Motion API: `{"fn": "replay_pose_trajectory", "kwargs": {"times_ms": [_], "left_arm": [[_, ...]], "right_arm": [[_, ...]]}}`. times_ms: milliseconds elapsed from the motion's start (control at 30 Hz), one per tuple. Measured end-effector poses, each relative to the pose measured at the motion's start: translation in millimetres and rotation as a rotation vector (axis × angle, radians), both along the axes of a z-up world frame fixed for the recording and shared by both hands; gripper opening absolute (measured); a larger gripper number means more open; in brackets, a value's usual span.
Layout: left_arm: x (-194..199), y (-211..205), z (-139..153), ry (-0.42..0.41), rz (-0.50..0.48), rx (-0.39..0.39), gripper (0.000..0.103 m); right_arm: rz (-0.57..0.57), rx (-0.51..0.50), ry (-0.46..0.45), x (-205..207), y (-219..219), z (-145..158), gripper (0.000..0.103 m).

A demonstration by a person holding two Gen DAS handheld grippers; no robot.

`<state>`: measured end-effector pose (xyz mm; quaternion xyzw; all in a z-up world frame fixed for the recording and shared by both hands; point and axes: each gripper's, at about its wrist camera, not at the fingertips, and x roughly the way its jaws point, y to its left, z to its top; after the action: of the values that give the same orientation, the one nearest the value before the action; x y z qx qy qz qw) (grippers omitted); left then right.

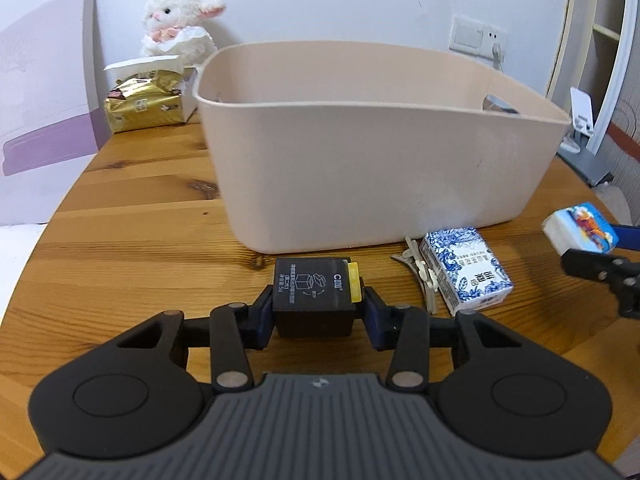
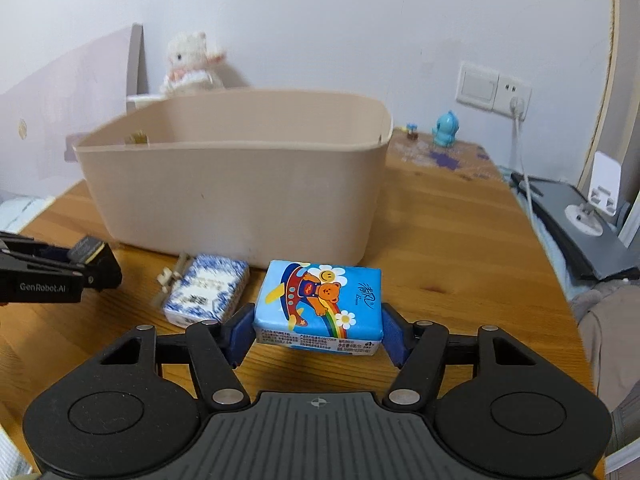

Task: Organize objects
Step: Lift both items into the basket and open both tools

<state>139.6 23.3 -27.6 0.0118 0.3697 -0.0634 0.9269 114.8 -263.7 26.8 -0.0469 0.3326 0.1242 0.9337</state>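
Observation:
My left gripper [image 1: 316,312] is shut on a small black box [image 1: 314,292] with a yellow tab, held just above the wooden table in front of the beige bin [image 1: 360,168]. My right gripper [image 2: 318,330] is shut on a blue tissue pack [image 2: 320,306] with a bear picture, also in front of the beige bin [image 2: 240,184]. A blue-and-white patterned tissue pack [image 1: 464,270] lies on the table between the grippers, with a hair clip [image 1: 420,272] beside it. The left gripper shows at the left of the right wrist view [image 2: 92,264]; the right gripper's pack shows at the right of the left wrist view [image 1: 580,228].
A gold packet [image 1: 144,104] and a white plush lamb [image 1: 180,20] stand behind the bin at left. A blue figurine [image 2: 444,128], a wall socket with cable [image 2: 516,108] and a grey stand [image 2: 580,224] are at the right table edge.

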Motion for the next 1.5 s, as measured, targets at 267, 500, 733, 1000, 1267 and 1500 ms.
{"fn": "replay_pose_trajectory", "kwargs": {"times_ms": [267, 500, 733, 1000, 1267, 1500], "left_arm": [[-21, 8, 33, -0.08, -0.005, -0.015, 0.047], [-24, 4, 66, -0.162, -0.009, 0.001, 0.047], [-5, -1, 93, -0.211, -0.009, 0.013, 0.047], [39, -9, 106, -0.218, 0.0, 0.032, 0.047], [95, -16, 91, -0.12, 0.014, 0.045, 0.047], [124, -27, 66, -0.011, 0.011, 0.114, 0.047]], "right_arm": [[0.024, 0.028, -0.122, -24, -5, 45, 0.061], [0.023, 0.052, -0.216, -28, -9, 78, 0.061], [0.009, 0.065, -0.272, -7, -8, 102, 0.061], [-0.003, 0.05, -0.313, 27, -3, 119, 0.061], [-0.019, 0.032, -0.27, 74, 14, 112, 0.061], [-0.008, -0.038, -0.143, 120, 35, 82, 0.061]]}}
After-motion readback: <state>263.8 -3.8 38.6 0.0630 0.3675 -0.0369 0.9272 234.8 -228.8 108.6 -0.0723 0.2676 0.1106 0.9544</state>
